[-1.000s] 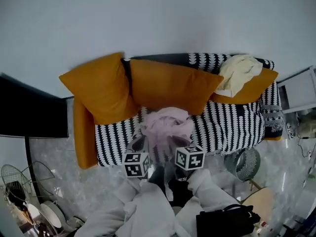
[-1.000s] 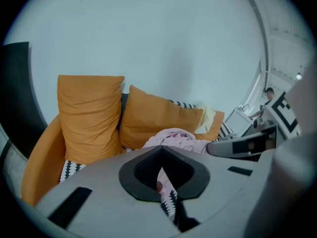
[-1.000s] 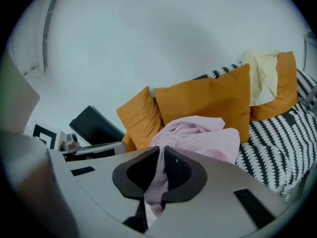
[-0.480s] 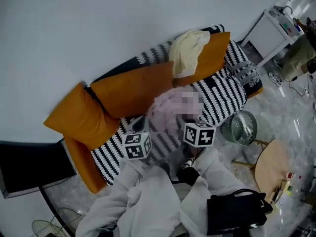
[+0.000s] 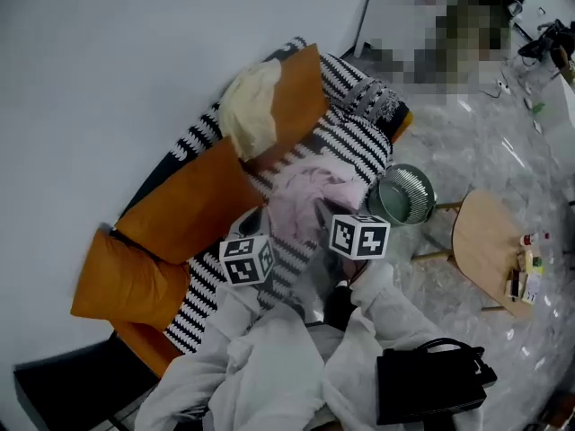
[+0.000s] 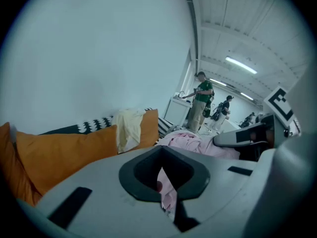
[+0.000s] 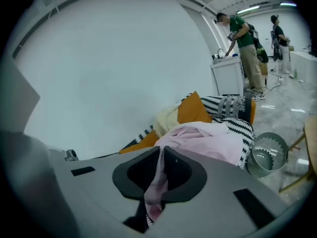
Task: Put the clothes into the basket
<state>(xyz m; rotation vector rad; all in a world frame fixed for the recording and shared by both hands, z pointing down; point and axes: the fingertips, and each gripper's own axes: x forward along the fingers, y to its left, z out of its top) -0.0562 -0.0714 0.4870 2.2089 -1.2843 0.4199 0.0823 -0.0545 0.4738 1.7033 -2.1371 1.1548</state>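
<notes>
My left claw [image 6: 166, 202] and my right claw [image 7: 152, 202] were each clamped shut on a fold of the pink garment [image 5: 310, 196], with thin pink cloth pinched where the jaws met. The garment hung bunched between the two claws over the seat of the striped sofa [image 5: 359, 137]. I could not tell whether it touched the seat.

The basket [image 5: 406, 196], a round wire one, stood on the marbled floor [image 5: 467, 142] just beside the sofa's end, to the right of the garment. The garment was near it but not in it. Only the sofa's striped corner lay between the two.

A round wooden side table [image 5: 490, 245] stood close against the basket's far side, with small bottles [image 5: 530, 241] along its outer edge.

On the sofa to the left, a large orange cushion [image 5: 184, 209] leaned on the backrest, and a second cushion [image 5: 121, 281] sat at the arm. A cream cloth [image 5: 247, 110] was draped over a third orange cushion [image 5: 301, 92] further along, well apart from the basket.

A black bag [image 5: 427, 389] sat low by my right sleeve [image 5: 386, 317]. The plain wall [image 5: 117, 79] ran behind the sofa.

Past the sofa's far end, a person in a green top [image 7: 242, 48] stood at a white cabinet [image 7: 229, 78].
</notes>
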